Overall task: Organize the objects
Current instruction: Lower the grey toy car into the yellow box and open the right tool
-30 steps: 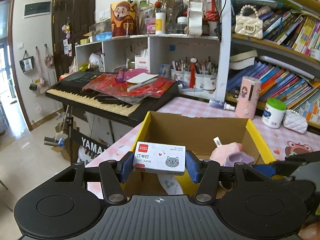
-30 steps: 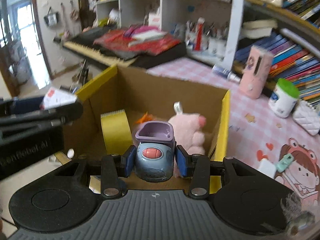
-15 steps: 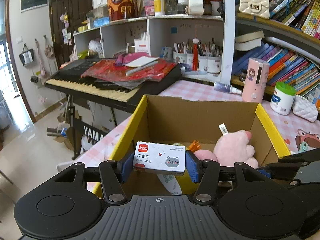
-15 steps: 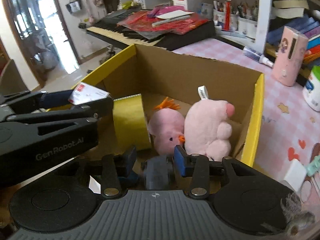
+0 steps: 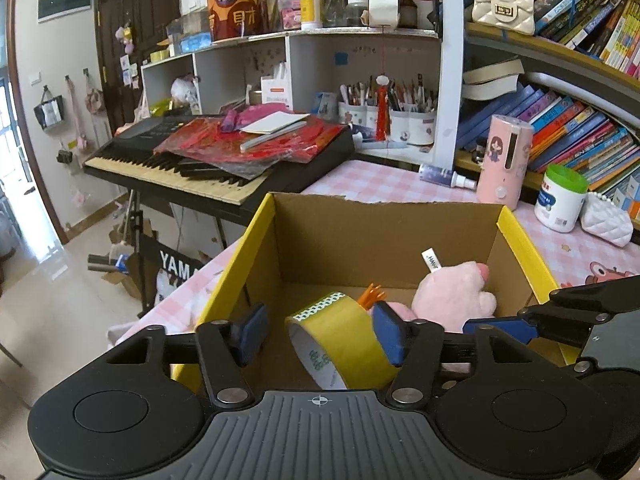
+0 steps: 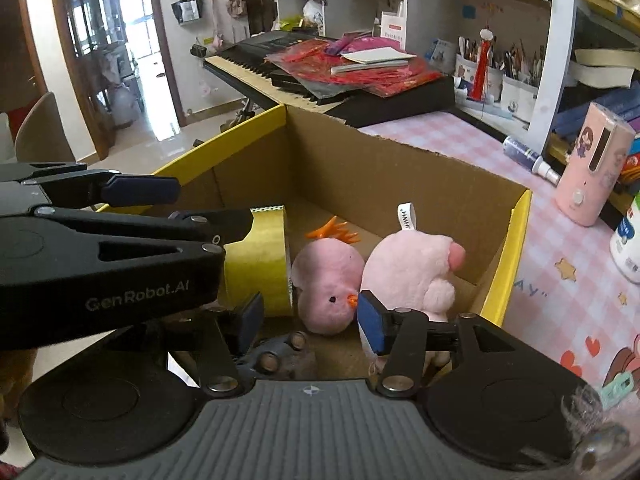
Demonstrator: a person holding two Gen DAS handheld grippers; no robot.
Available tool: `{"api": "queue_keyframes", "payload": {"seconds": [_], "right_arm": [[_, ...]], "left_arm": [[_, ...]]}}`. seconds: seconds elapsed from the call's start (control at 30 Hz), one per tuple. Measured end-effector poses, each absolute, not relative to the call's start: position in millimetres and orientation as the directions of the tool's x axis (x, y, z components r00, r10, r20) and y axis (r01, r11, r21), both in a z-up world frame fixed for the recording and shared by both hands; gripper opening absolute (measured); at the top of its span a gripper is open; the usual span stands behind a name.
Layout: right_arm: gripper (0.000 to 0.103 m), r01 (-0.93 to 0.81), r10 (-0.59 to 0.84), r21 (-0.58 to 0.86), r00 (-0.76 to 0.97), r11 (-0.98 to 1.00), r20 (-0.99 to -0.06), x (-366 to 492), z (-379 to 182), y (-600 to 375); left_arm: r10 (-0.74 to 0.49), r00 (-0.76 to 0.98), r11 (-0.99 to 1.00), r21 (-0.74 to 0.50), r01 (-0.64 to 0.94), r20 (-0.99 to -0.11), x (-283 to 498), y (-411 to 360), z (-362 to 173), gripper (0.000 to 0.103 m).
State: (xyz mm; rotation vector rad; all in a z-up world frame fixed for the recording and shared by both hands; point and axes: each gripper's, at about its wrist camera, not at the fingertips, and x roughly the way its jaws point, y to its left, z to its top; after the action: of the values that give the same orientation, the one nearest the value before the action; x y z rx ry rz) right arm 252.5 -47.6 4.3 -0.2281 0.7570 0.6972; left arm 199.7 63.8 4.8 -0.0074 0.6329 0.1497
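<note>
From your left wrist view, your left gripper now stands apart with nothing between its blue pads: the white staple box it clamped a second ago is gone from the jaws, which have just been opening, and it cannot be seen here. Ahead and below sits the cardboard box, now closer and seen more from above than before. Inside it the yellow tape roll stands on edge just behind your right pad, with the pink plush toy near the right wall and an orange tuft beside it. Your right gripper's fingers reach in from the right edge.

From your right wrist view, your right gripper has also just been opening; its pads stand apart and press on nothing. The grey-blue toy it held earlier now lies on the box floor below the jaws, showing small wheels, partly hidden by the left finger. Beyond it lie the round pink chick and the larger pink plush, touching each other. Your left gripper crosses in from the left, over the tape roll.
</note>
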Motion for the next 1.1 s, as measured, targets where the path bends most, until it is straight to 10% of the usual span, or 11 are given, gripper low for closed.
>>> {"api": "queue_keyframes", "payload": {"seconds": [0.13,0.23,0.5,1.1], "right_arm": [[0.052,-0.662,0.489,0.019,0.534,0.750,-0.689,258,5,-55],[0.075,-0.621,0.429,-0.049,0.595,0.783,-0.680,262,5,-61],[0.080,-0.621,0.440,-0.055,0.612,0.781,-0.658,254,7,-69],[0.086,-0.423,0.313,-0.089,0.781,0.902,-0.541,188,38,-89]], "left_arm": [[0.129,0.809,0.990,0.023,-0.141,-0.573,201,60,7,0.067],[0.124,0.815,0.990,0.016,-0.140,-0.566,203,57,9,0.069],[0.136,0.828,0.988,0.008,-0.157,-0.544,199,53,11,0.085],[0.112,0.874,0.987,-0.050,-0.154,-0.473,152,56,28,0.086]]}}
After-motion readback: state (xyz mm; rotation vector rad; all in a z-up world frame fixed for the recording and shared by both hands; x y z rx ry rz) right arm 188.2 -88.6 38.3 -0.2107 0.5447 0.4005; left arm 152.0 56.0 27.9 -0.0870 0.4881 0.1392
